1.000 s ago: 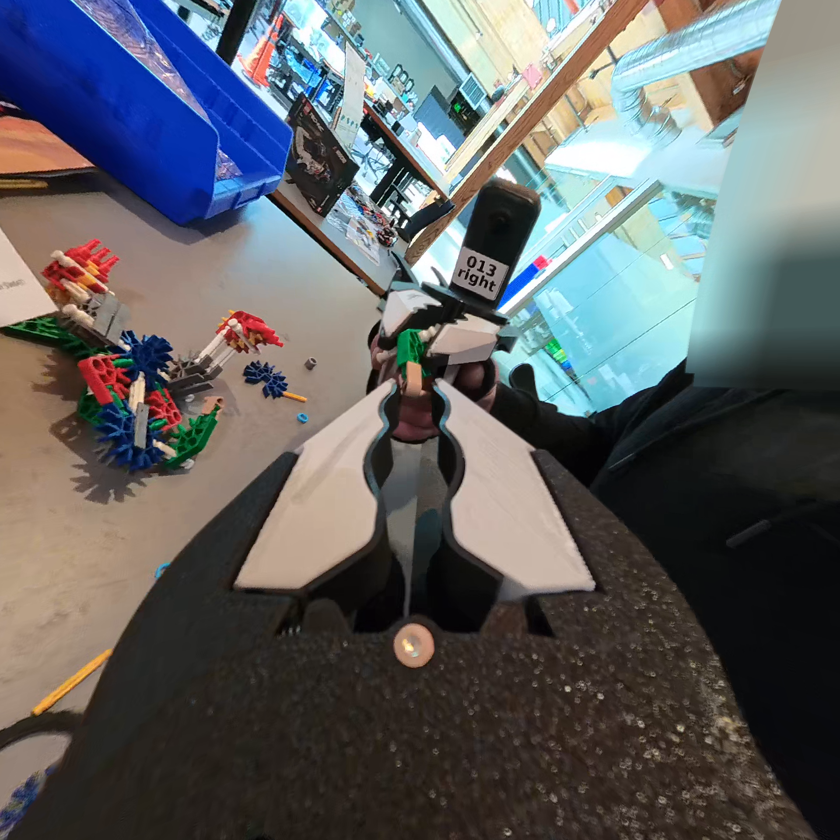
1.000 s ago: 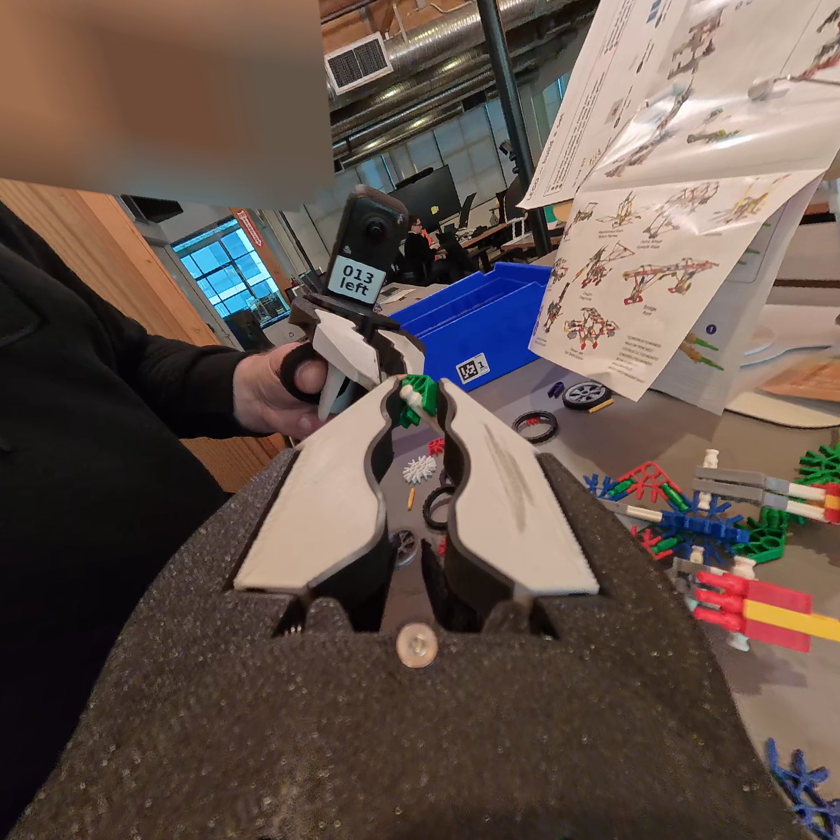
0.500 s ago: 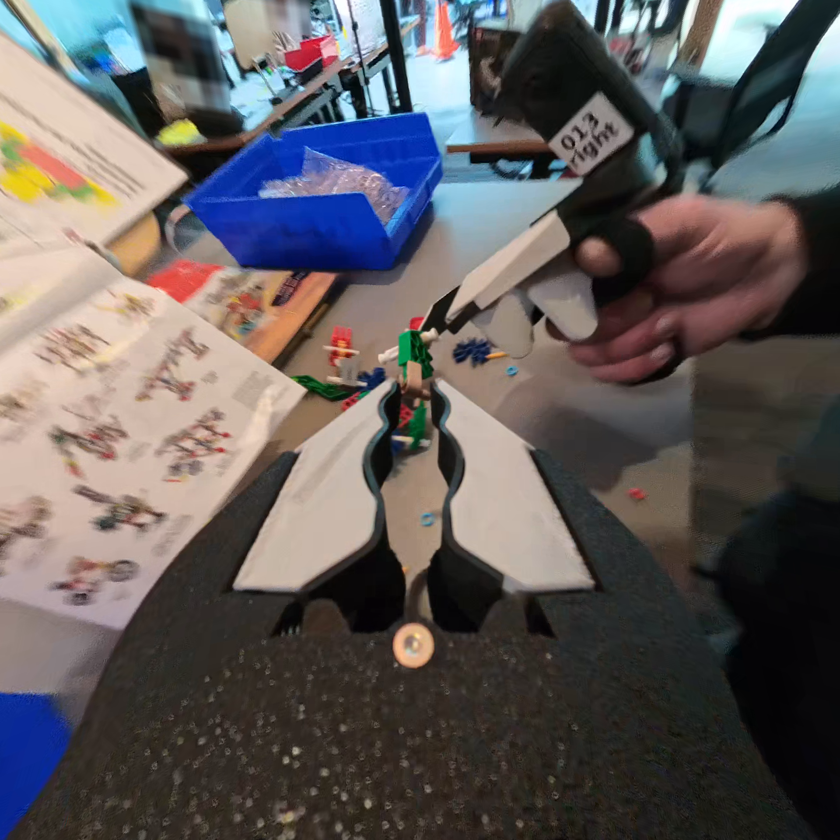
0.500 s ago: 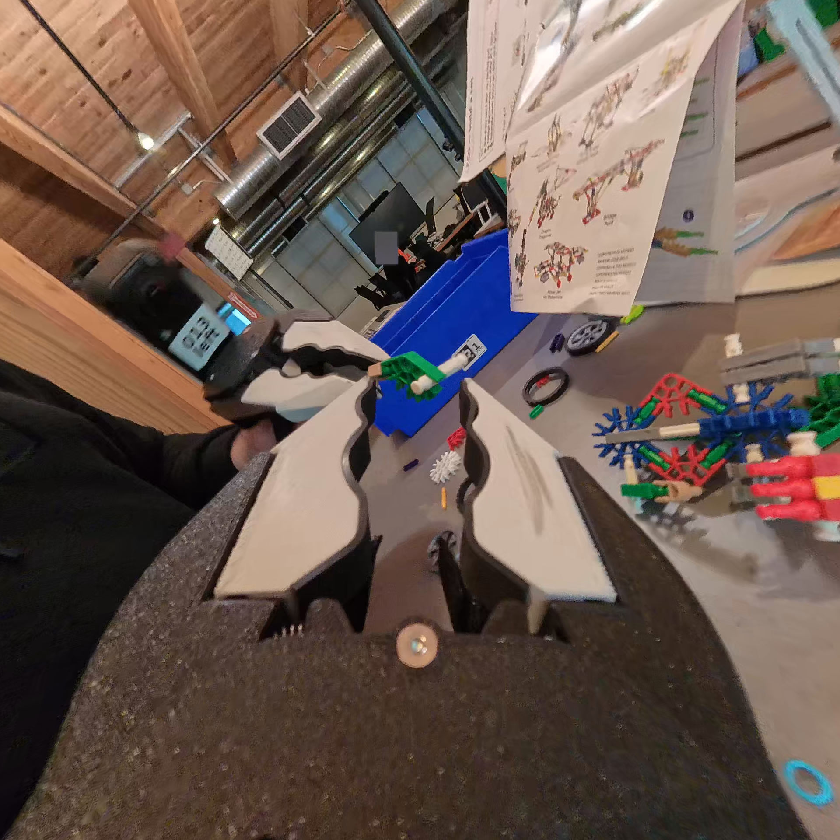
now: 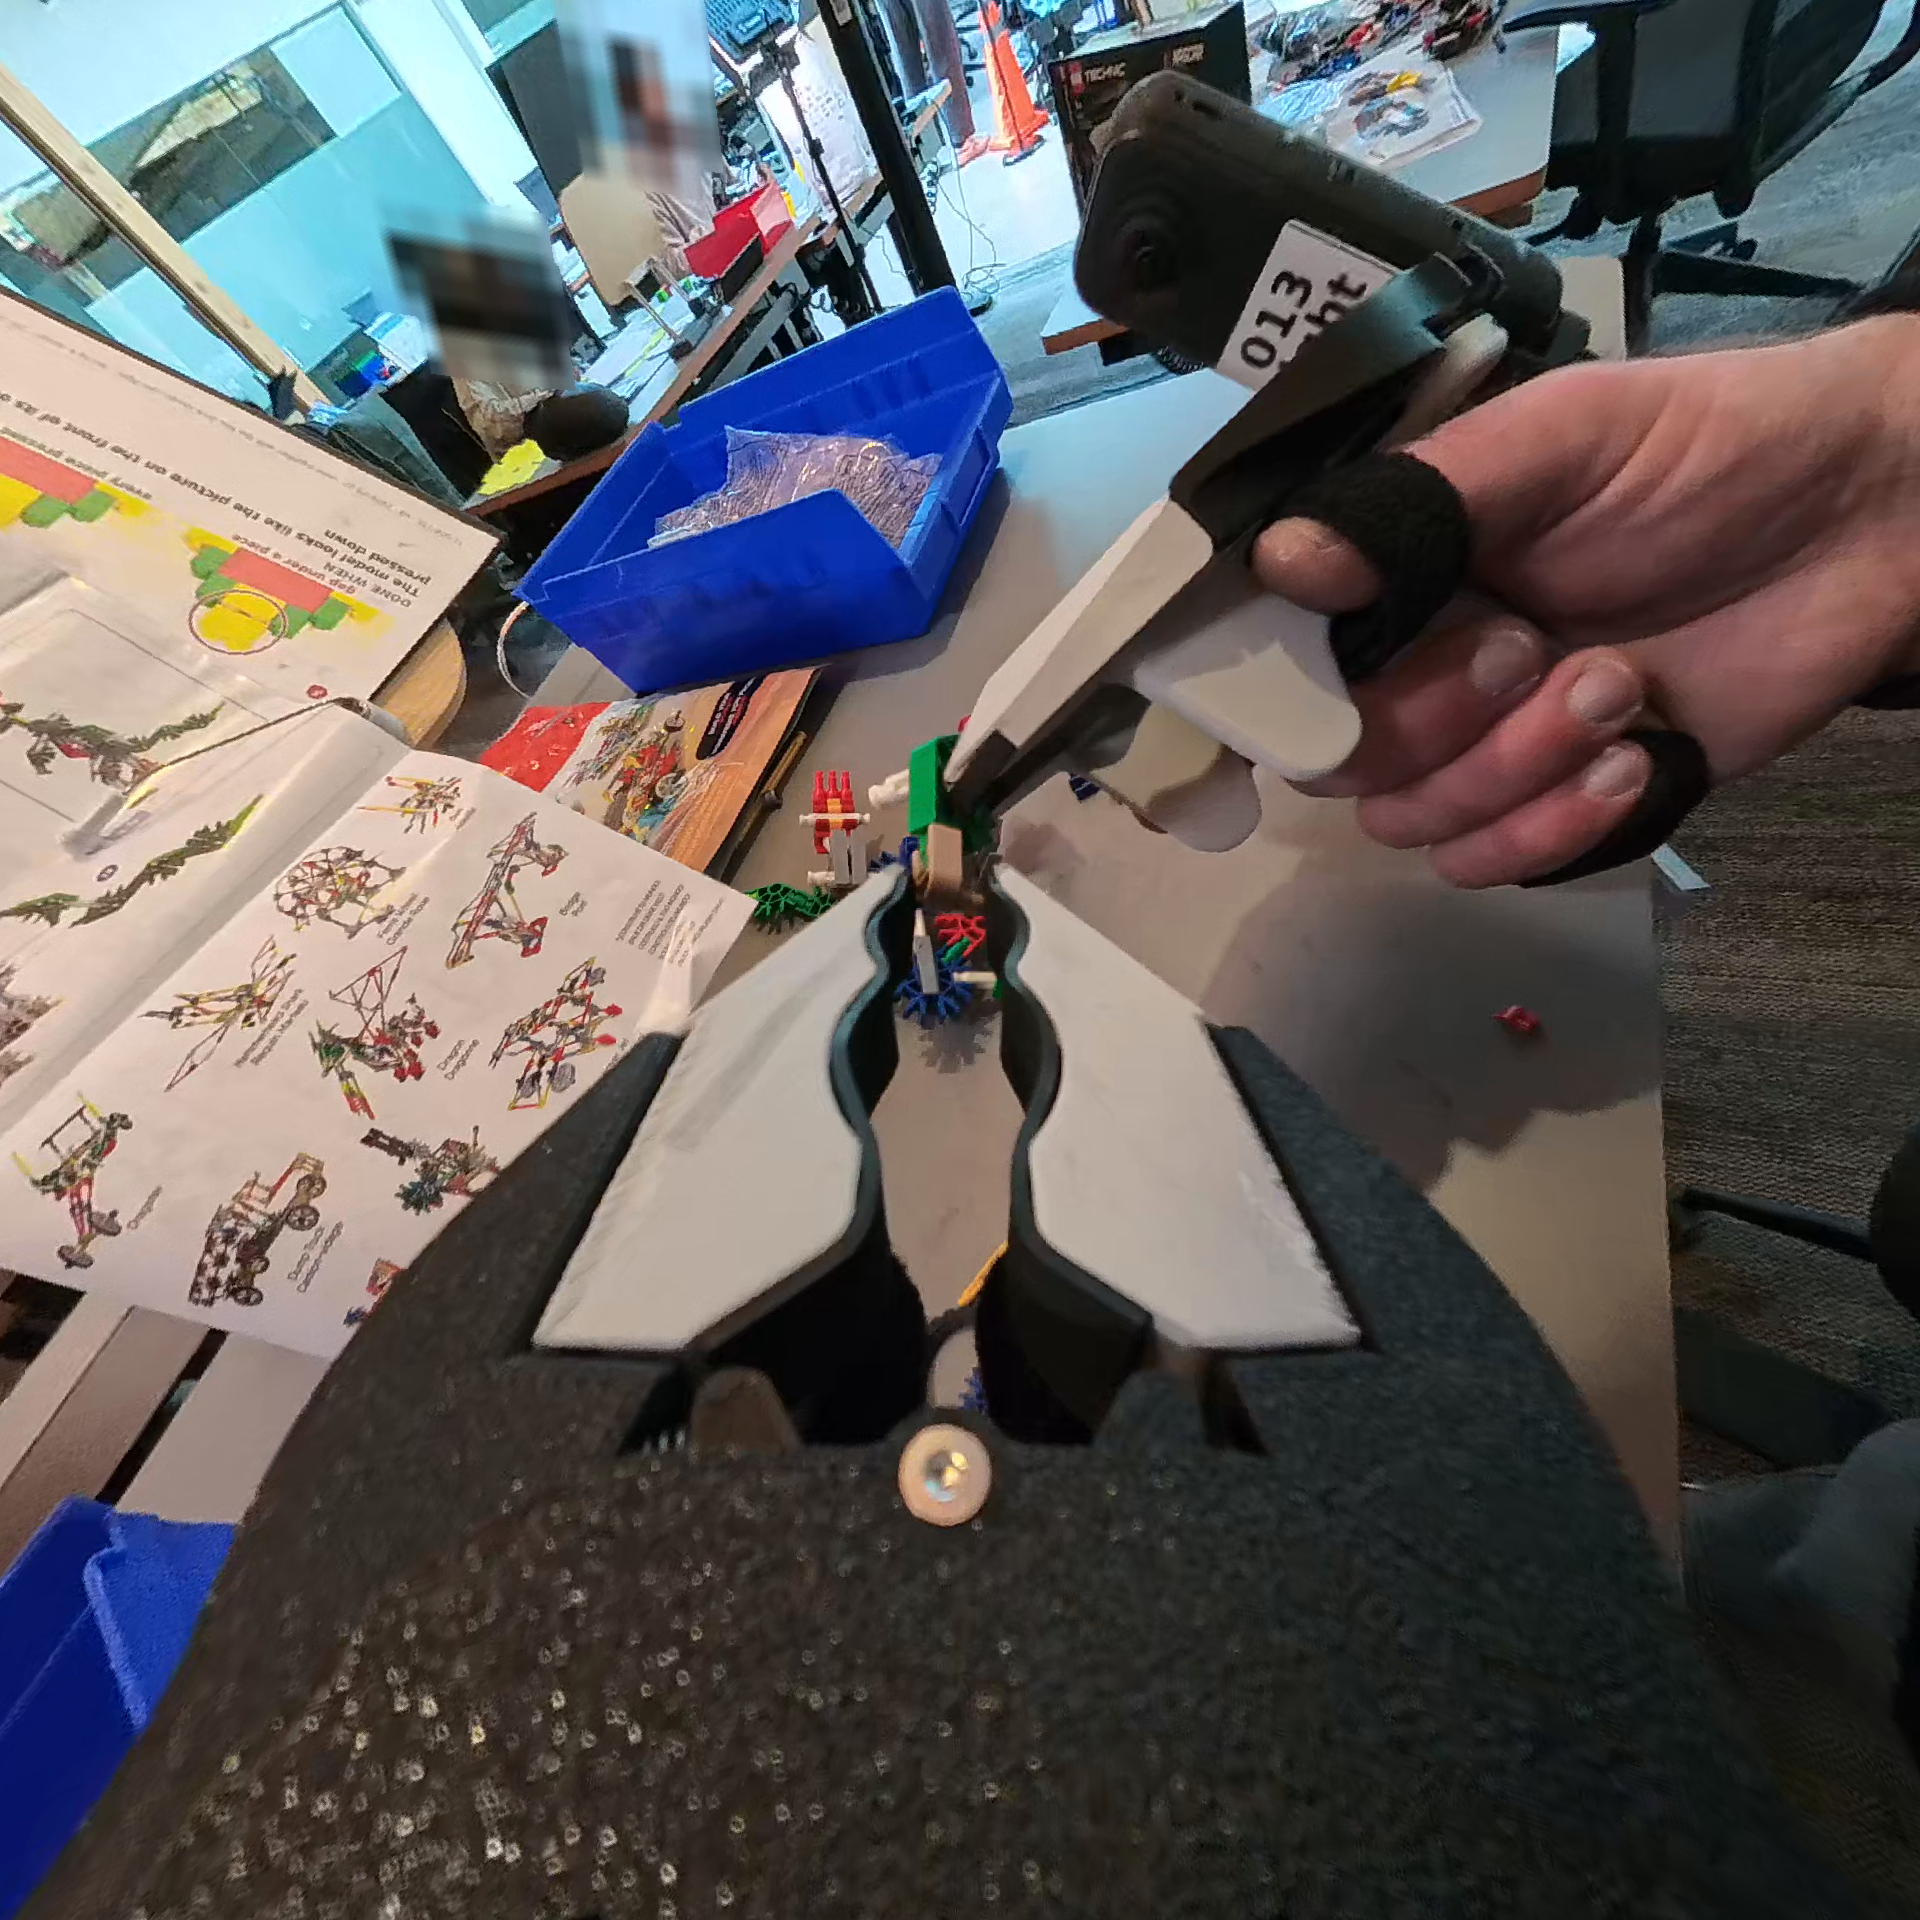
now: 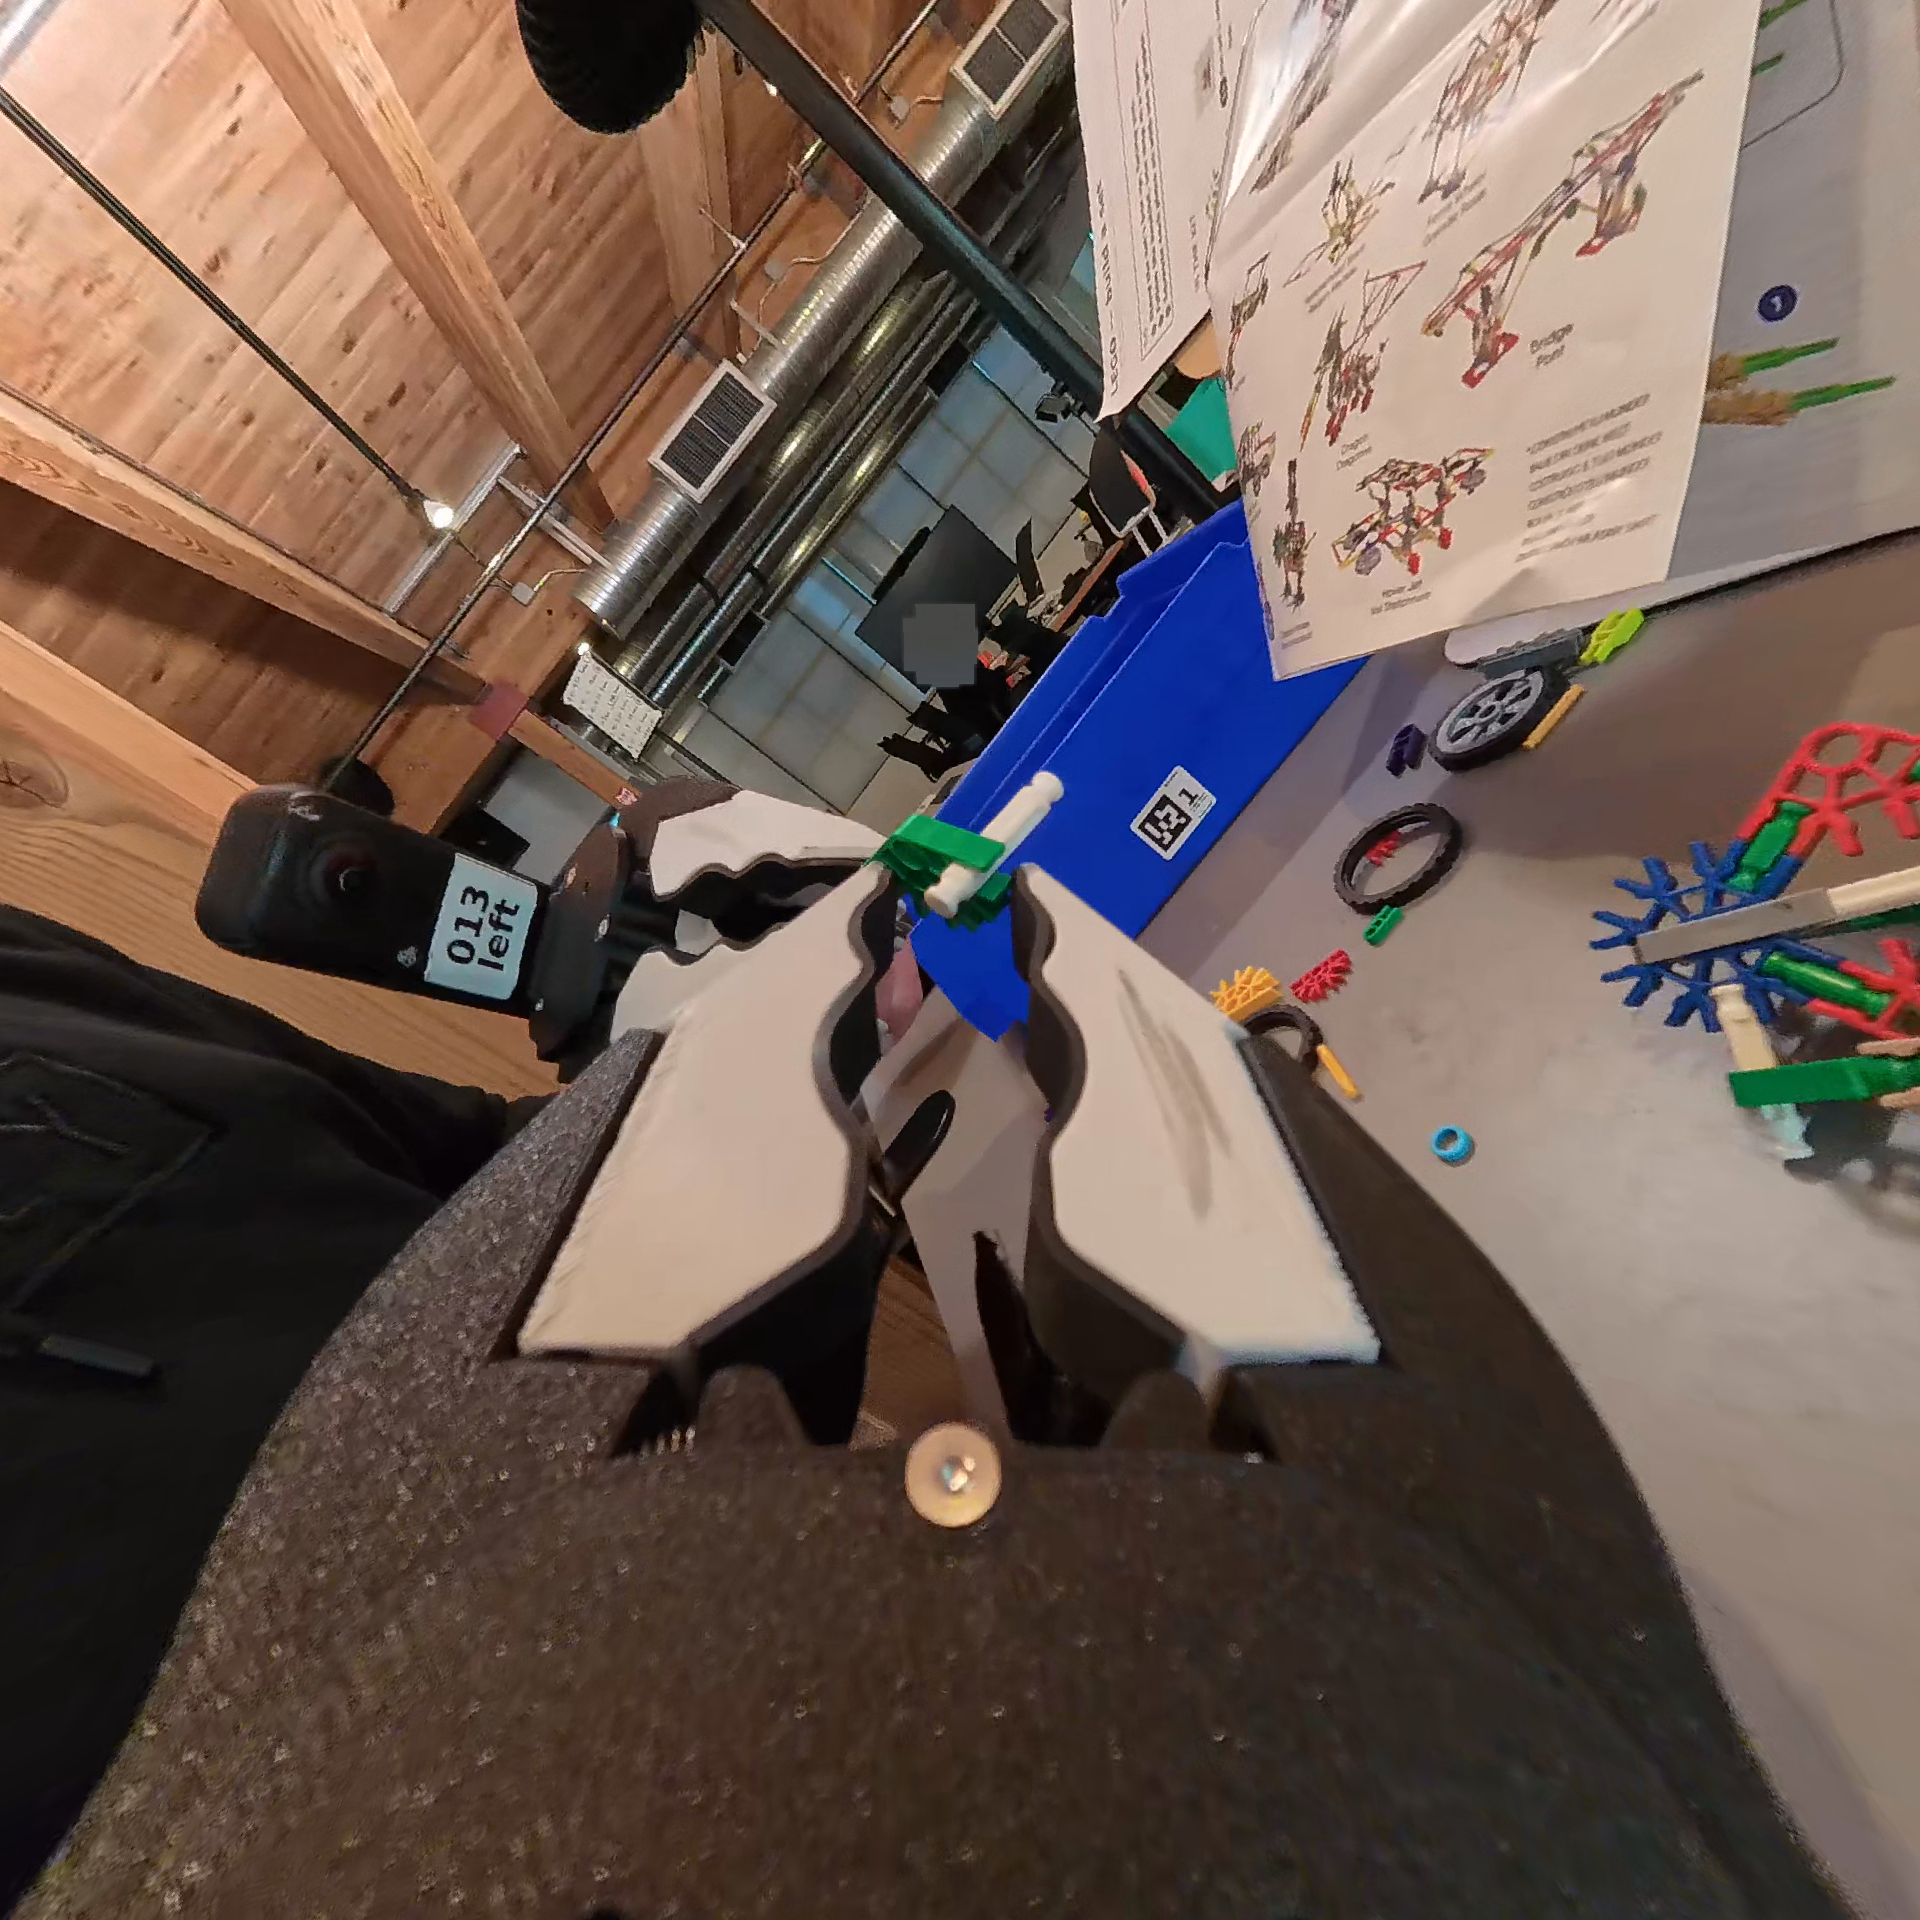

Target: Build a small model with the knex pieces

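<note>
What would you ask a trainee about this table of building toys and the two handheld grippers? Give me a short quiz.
1. True or false: the blue bin has crinkled clear plastic in it.
2. Which thing do the left gripper and the right gripper both pinch? A) the green piece with a white rod through it; B) a black tyre; C) a loose yellow rod.
3. Fill in: the small loose ring lying on the grey table beside the right gripper is light ____.

Key: 1 true; 2 A; 3 blue.
</note>
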`<state>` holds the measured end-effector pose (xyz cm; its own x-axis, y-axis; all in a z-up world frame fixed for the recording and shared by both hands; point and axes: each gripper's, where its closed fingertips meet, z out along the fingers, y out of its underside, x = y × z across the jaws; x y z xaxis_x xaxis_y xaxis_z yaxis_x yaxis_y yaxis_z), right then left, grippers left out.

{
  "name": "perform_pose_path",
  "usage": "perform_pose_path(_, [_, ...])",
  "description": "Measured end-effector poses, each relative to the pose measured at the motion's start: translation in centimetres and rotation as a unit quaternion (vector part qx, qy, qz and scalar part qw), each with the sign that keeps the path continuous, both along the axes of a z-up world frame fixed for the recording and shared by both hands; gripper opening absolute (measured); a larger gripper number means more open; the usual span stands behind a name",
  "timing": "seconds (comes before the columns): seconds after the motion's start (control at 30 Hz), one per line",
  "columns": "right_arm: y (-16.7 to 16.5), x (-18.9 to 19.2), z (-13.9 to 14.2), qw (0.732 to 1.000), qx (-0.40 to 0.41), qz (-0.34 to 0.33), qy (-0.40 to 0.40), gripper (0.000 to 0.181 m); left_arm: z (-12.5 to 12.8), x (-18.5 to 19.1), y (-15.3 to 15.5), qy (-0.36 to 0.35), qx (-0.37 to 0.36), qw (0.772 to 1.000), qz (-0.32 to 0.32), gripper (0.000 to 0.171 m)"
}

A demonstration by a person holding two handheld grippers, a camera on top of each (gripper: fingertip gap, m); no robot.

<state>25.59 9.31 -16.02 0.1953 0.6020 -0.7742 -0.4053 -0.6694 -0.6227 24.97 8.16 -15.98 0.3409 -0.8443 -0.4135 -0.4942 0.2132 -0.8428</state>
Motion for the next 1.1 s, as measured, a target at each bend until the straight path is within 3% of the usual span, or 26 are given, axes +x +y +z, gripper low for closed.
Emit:
perform_pose_path(0.3, [-0.1,0.1,0.0,0.999,-0.025,-0.025,0.021,0.019,-0.5,-0.2,0.2,0.026,0.052,0.998,0.021,0.01])
perform_pose_path(0.47, [-0.1,0.2,-0.8,0.997,-0.061,-0.041,0.037,0.045,-0.4,-0.3,1.1,0.015,0.059,0.997,0.053,0.01])
perform_pose_path(0.67, [0.1,0.2,-0.1,0.993,-0.082,-0.048,0.071,0.044,-1.0,1.0,0.8,0.074,0.158,0.983,0.053,0.01])
perform_pose_path(0.8, [0.7,0.8,0.0,0.99,-0.088,-0.069,0.081,0.029,-1.1,1.7,0.7,0.092,0.198,0.974,0.054,0.01])
perform_pose_path(1.0, [0.9,1.2,-0.7,0.995,-0.076,-0.059,0.039,0.025,-1.7,1.9,0.7,0.082,0.144,0.985,0.045,0.016])
perform_pose_path(1.1, [0.1,0.8,-1.4,0.998,-0.063,0.008,-0.027,0.025,-0.9,1.7,-0.6,0.04,0.076,0.996,-0.01,0.025])
